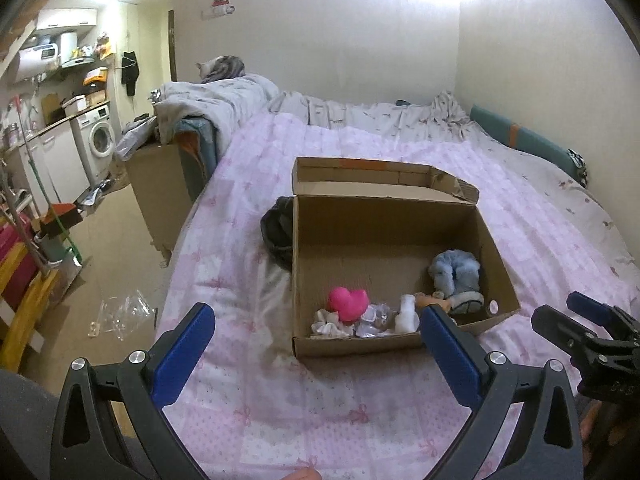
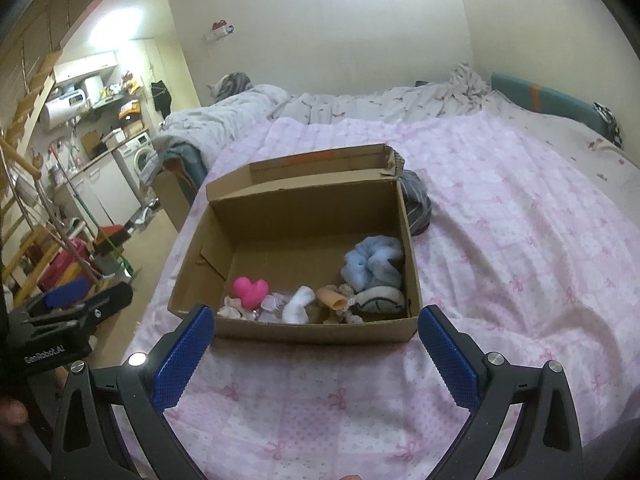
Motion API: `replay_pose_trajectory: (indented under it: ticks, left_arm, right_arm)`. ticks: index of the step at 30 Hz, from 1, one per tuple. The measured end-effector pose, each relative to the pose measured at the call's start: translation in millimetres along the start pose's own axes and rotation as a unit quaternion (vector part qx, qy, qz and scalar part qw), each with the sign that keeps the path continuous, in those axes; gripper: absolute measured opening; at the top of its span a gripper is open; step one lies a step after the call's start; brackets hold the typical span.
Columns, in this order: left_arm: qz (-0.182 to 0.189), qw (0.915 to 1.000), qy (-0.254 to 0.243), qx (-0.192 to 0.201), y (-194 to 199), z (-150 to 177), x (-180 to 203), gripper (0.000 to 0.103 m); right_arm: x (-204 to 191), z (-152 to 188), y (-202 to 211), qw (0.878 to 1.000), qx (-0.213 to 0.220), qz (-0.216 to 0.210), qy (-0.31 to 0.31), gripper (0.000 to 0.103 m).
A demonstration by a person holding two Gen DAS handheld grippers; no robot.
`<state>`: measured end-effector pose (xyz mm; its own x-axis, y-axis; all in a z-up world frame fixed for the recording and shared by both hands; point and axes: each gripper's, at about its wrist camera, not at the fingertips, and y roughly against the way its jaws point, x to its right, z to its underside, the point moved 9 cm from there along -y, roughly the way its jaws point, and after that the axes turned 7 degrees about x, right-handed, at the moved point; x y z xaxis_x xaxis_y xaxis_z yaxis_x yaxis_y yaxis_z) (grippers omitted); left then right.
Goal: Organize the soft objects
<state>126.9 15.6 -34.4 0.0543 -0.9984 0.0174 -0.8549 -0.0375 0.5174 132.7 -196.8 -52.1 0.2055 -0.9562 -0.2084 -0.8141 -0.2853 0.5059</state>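
An open cardboard box [image 1: 384,236] [image 2: 296,216] sits on the pink bed cover. Inside lie a pink heart plush [image 1: 348,303] [image 2: 251,290], a fluffy blue item [image 1: 456,272] [image 2: 374,262], a white soft piece [image 1: 406,312] [image 2: 298,304], pale scrunchies [image 1: 328,326] and a grey-white item [image 2: 380,300]. A dark cloth [image 1: 276,232] lies against the box's left side; a striped grey cloth [image 2: 416,204] lies at its right. My left gripper [image 1: 316,344] is open and empty just in front of the box. My right gripper [image 2: 316,344] is open and empty, also in front of it.
The bed [image 1: 540,240] has a crumpled grey duvet [image 1: 224,100] at the far end with a cat [image 1: 222,68] on it. Left of the bed are floor, a cardboard carton [image 1: 160,184], a washing machine [image 1: 98,140] and yellow stairs [image 1: 20,300].
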Motion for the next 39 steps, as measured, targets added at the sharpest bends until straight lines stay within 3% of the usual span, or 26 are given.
replay_pose_trajectory:
  ticks: [39]
  left_arm:
    - [0.006,0.9999,-0.001,-0.008,-5.5,2.5,5.0,0.102]
  right_arm:
    - [6.4,3.7,-2.9,1.0,-0.007,0.014,-0.009,0.103]
